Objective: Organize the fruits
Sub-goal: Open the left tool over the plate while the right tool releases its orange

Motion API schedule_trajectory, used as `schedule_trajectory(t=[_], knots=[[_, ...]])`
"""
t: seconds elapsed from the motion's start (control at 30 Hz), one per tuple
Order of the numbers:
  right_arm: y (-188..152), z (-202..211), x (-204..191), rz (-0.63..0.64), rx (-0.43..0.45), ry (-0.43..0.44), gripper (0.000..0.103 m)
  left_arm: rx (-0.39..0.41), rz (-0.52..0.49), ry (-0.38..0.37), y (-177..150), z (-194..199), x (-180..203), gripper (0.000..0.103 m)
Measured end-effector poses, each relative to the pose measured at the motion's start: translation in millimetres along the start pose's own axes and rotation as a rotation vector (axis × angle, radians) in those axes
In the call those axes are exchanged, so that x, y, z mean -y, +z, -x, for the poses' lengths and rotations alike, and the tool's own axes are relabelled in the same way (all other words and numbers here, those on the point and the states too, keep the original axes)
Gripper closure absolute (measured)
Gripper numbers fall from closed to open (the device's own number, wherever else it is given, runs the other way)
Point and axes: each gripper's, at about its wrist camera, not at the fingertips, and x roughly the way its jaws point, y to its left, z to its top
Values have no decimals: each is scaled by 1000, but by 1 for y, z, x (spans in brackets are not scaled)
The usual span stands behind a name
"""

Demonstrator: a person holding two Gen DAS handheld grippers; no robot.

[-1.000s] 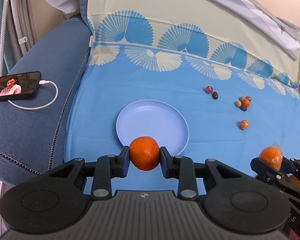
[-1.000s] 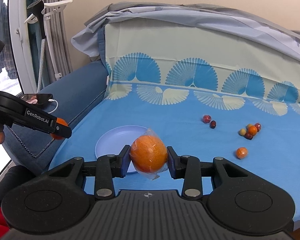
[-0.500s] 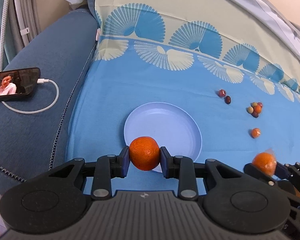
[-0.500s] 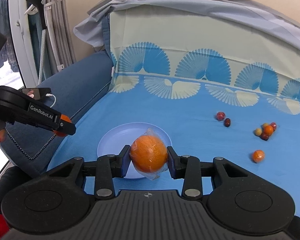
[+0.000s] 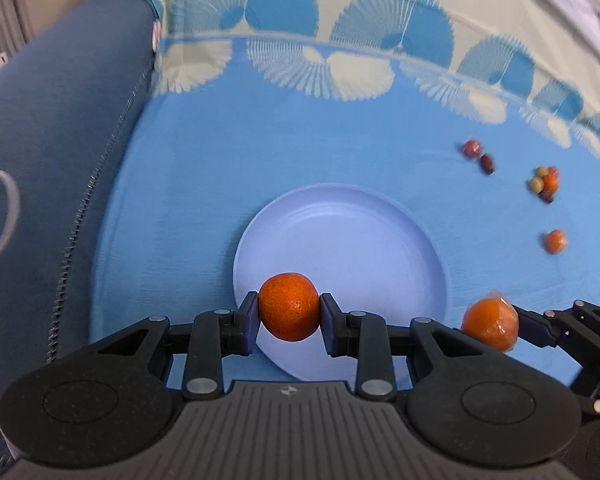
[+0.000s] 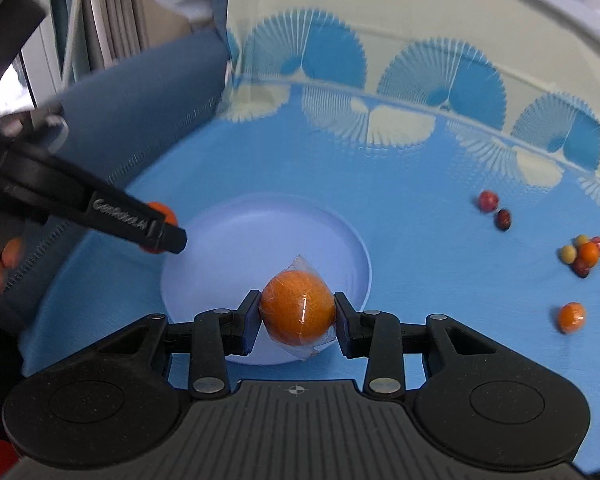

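My left gripper (image 5: 288, 316) is shut on a bare orange (image 5: 289, 306) and holds it over the near-left rim of a pale blue plate (image 5: 360, 240). My right gripper (image 6: 297, 320) is shut on a plastic-wrapped orange (image 6: 298, 308) over the plate's (image 6: 260, 232) near edge. The wrapped orange also shows in the left wrist view (image 5: 490, 324), at the plate's right. The left gripper (image 6: 156, 232) shows in the right wrist view over the plate's left rim. The plate holds nothing.
Small fruits lie on the blue cloth to the right: two dark red ones (image 5: 478, 154), a mixed cluster (image 5: 544, 184) and a single small orange one (image 5: 555, 241). A dark blue sofa arm (image 5: 52, 140) lies left, with a white cable (image 5: 4, 216).
Both grippers have moved forward and down toward the plate, each still holding its orange. The plate looks larger and closer; the phone has left the left wrist view.
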Motion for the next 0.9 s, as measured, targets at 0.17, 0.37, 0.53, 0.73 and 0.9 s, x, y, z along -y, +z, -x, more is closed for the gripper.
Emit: schedule_trajectory(t=[0.17,0.37,0.53,0.73,0.9], knots=[[-1,-32,-3,30,-56,2,63,-51,-23,22,8,-41,0,68],[7,-60,-3,69,-91,21,62,-75,-49,27,15,-64,0,51],[22,-57,-4,91,-88,32,9,34,-37,51,21,-40,3,0],[22,-6,0,61,-40,59,5,39,-47,52,15,-2,4,0],[1,48,-1,3,-67,117,1,39,-25,58,-9,41,1,0]])
